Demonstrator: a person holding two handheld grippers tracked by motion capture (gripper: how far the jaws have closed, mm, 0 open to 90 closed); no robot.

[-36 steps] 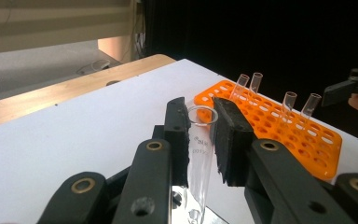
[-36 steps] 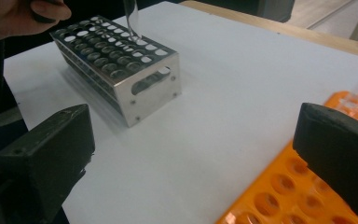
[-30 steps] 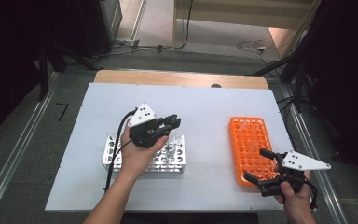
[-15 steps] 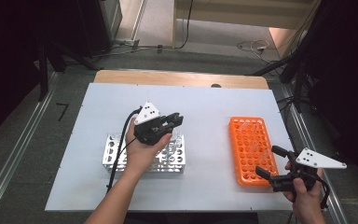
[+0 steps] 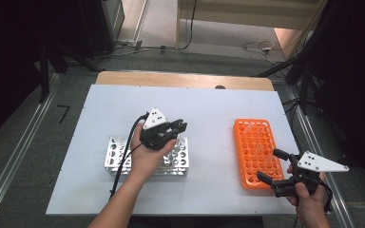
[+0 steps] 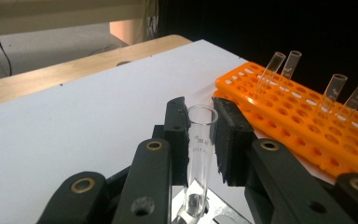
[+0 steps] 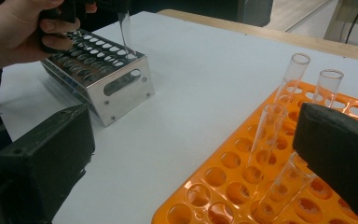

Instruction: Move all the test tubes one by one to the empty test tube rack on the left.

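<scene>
My left gripper (image 5: 180, 126) is shut on a clear test tube (image 6: 200, 154), gripped just below its rim and held upright. The tube (image 7: 126, 32) hangs over the right end of the metal rack (image 5: 116, 154), its lower end at the rack's top holes; I cannot tell if it is inside one. The orange rack (image 5: 254, 147) lies to the right with several clear tubes (image 7: 291, 77) standing in it. My right gripper (image 5: 269, 165) stands open at the orange rack's near right corner, with nothing between its jaws.
The white table top (image 5: 209, 109) runs bare between the two racks and behind them. A wooden strip (image 5: 185, 80) lines the far edge. Metal rails (image 5: 9, 166) flank the table. A cable (image 5: 123, 164) trails from the left gripper over the metal rack.
The left gripper has sunk a little with the tube toward the metal rack. The right hand has shifted slightly to the right and stays open.
</scene>
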